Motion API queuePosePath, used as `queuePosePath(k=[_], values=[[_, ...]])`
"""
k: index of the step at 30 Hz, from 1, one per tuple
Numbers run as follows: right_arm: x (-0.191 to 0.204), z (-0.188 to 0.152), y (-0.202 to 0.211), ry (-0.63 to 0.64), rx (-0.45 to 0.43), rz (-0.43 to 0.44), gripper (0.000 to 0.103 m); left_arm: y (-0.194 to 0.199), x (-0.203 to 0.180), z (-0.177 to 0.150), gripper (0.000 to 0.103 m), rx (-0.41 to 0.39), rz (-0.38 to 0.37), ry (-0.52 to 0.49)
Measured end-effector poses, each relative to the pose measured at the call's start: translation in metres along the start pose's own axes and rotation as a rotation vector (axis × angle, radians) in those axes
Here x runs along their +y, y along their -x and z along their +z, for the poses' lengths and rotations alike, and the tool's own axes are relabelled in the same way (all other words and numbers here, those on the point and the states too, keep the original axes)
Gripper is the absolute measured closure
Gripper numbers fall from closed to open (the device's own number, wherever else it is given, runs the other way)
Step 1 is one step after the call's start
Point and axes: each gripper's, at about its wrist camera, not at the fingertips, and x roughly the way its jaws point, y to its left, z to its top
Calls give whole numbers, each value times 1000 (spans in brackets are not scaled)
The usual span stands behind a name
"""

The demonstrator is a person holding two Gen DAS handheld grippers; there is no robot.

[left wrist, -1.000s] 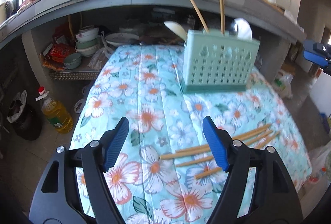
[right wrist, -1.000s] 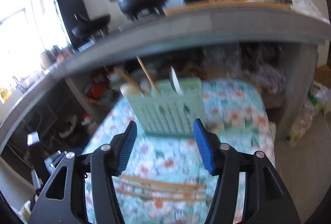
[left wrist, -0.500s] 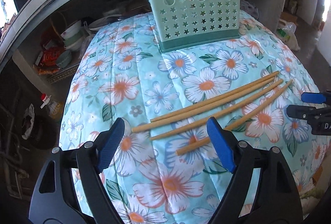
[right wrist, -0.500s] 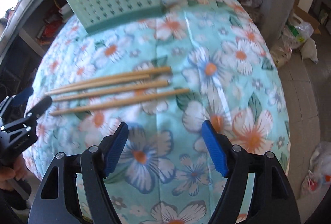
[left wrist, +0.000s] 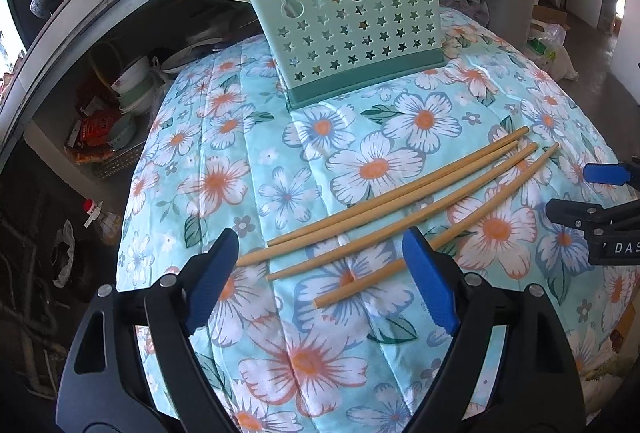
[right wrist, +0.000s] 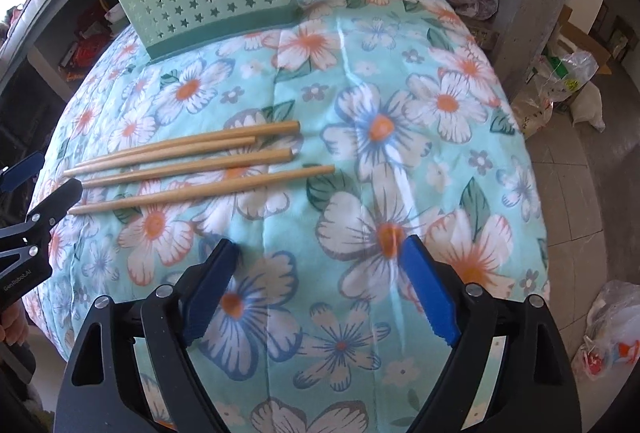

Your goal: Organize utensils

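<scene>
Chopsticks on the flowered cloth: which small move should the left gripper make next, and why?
Probably lower the left gripper a little and close on the nearest chopstick. Its jaws are open, and the ends of the four chopsticks lie loose on the cloth between its fingers. The green holder stands upright behind them, and the right gripper is open over bare cloth.
</scene>
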Motion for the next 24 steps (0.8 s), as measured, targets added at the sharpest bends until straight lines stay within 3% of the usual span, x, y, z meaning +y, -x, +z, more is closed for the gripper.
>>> queuePosePath(k=[7, 16, 20, 24], values=[[-4, -5, -4, -16, -9, 18, 6, 1, -6, -5, 23, -10, -28, -22], [-1, -7, -5, -27, -30, 0, 6, -8, -23, -35, 17, 28, -30, -104], [-2, -6, -5, -46, -32, -6, 6, -13, -20, -36, 8, 40, -8, -86], [-3, -6, -5, -58, -33, 3, 6, -22, -13, -33, 7, 97, -46, -42]])
